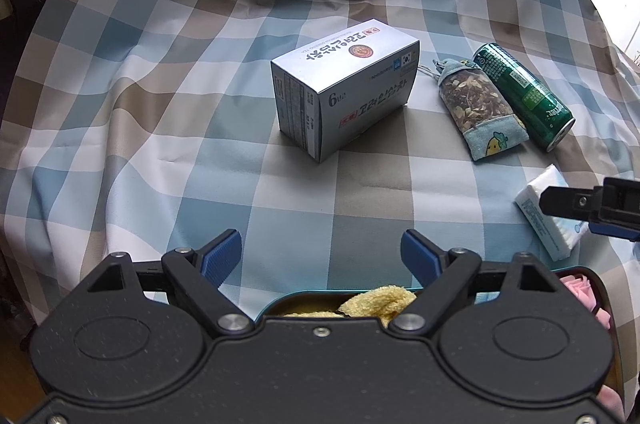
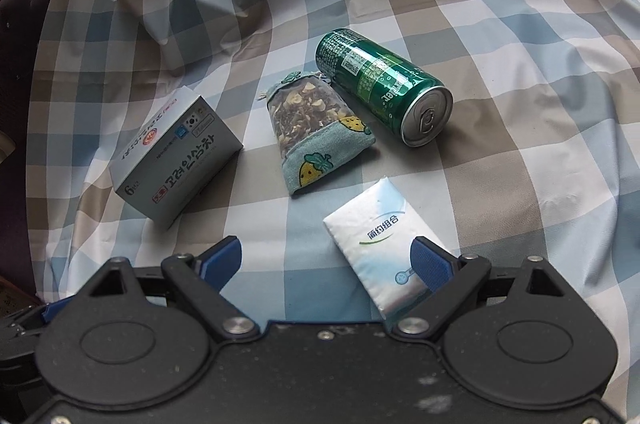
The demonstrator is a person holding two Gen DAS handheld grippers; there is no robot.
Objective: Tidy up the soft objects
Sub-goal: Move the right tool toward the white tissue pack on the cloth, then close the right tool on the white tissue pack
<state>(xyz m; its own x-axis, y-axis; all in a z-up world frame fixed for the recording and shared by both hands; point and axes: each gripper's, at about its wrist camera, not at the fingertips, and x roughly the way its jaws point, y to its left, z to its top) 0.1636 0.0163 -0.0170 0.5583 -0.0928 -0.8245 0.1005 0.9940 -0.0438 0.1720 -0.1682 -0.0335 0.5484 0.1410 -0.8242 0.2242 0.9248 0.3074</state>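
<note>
A white tissue pack (image 2: 380, 244) lies on the checked cloth just ahead of my right gripper (image 2: 326, 260), whose jaws are open; its right finger overlaps the pack's near corner. The pack also shows in the left wrist view (image 1: 550, 220), with the right gripper's finger (image 1: 568, 205) over it. A fabric sachet of dried herbs (image 2: 316, 135) (image 1: 476, 107) lies beyond it. My left gripper (image 1: 322, 256) is open and empty above a teal-rimmed tin (image 1: 288, 298) holding a yellow towel (image 1: 380, 302) and pink soft items (image 1: 576, 288).
A white tea box (image 1: 340, 91) (image 2: 176, 147) stands in the middle of the cloth. A green drink can (image 1: 524, 95) (image 2: 384, 87) lies on its side beside the sachet. The checked cloth (image 1: 160, 103) is wrinkled at the far side.
</note>
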